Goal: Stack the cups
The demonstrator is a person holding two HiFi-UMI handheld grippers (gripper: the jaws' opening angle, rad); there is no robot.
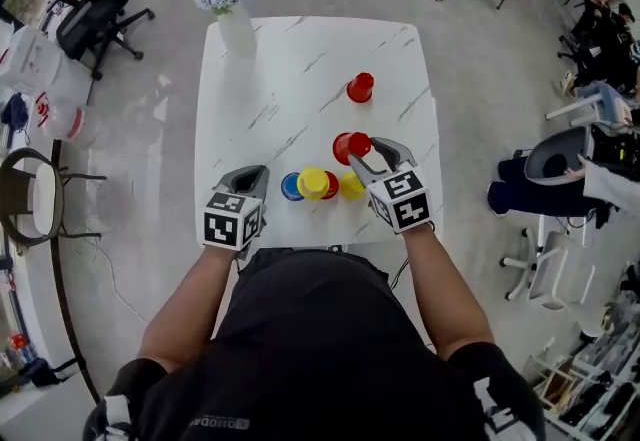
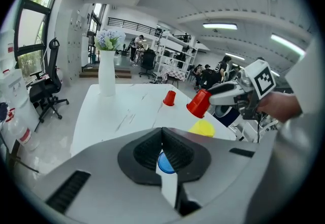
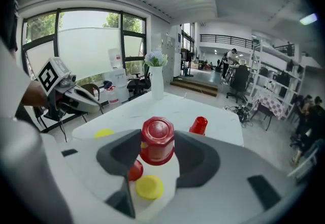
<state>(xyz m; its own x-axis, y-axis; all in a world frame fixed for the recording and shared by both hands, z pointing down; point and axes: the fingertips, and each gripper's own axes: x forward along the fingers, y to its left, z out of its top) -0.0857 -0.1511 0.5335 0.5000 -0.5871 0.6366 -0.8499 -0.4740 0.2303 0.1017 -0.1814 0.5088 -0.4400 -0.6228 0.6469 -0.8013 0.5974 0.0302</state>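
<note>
My right gripper [image 1: 368, 155] is shut on an upside-down red cup [image 1: 351, 145], held tilted above the table; in the right gripper view the red cup [image 3: 157, 140] fills the space between the jaws. Below it, near the table's front edge, a row of cups stands: a blue cup [image 1: 291, 186], a yellow cup [image 1: 314, 182], a red cup [image 1: 331, 186] and another yellow cup [image 1: 351, 187]. A separate red cup [image 1: 360, 87] stands upside down farther back. My left gripper [image 1: 253, 176] rests left of the blue cup [image 2: 165, 163], jaws together and holding nothing.
The white marble table [image 1: 260, 79] carries a white vase of flowers [image 1: 235, 24] at its far left corner. Office chairs [image 1: 95, 14] and a round chair [image 1: 35, 199] stand to the left; people sit to the right [image 1: 590, 159].
</note>
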